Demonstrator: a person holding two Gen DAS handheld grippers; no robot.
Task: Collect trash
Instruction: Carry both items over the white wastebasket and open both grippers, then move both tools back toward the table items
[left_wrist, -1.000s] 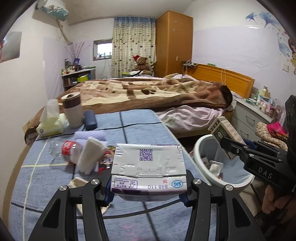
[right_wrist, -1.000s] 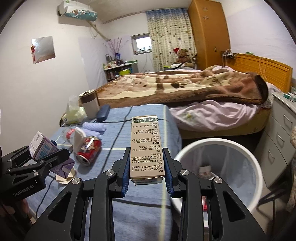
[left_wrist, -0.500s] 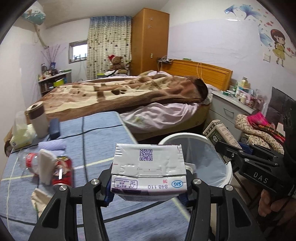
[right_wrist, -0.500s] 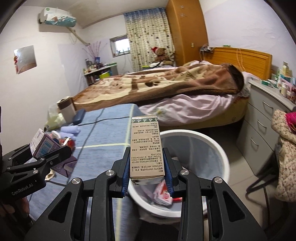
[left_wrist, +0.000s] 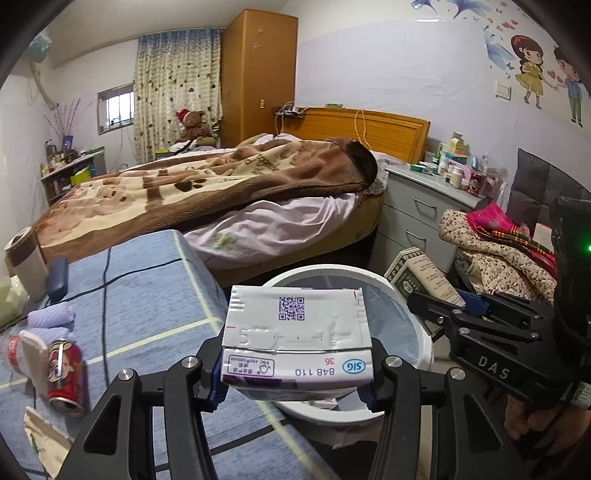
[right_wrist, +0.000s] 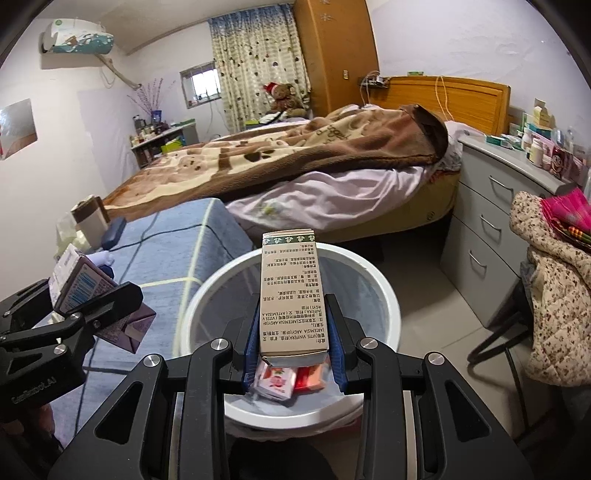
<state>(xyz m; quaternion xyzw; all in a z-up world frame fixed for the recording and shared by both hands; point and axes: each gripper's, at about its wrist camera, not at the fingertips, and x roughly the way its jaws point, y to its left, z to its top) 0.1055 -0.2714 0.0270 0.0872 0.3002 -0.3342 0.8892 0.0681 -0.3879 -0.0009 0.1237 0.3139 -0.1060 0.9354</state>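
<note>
My left gripper is shut on a white and purple drink carton and holds it at the near rim of the white trash bin. My right gripper is shut on a tall beige medicine box and holds it over the white trash bin, which has pink and red packets inside. The left gripper with its carton also shows at the left of the right wrist view. The right gripper with its box shows at the right of the left wrist view.
A blue-cloth table stands left of the bin with a red can, a crumpled tissue, a clear bottle, a purple cloth and a cup on it. A bed, a grey dresser and a chair with clothes stand around.
Both grippers have swung right, from over the table to the trash bin, each still holding its item. The bin now sits right under the right gripper.
</note>
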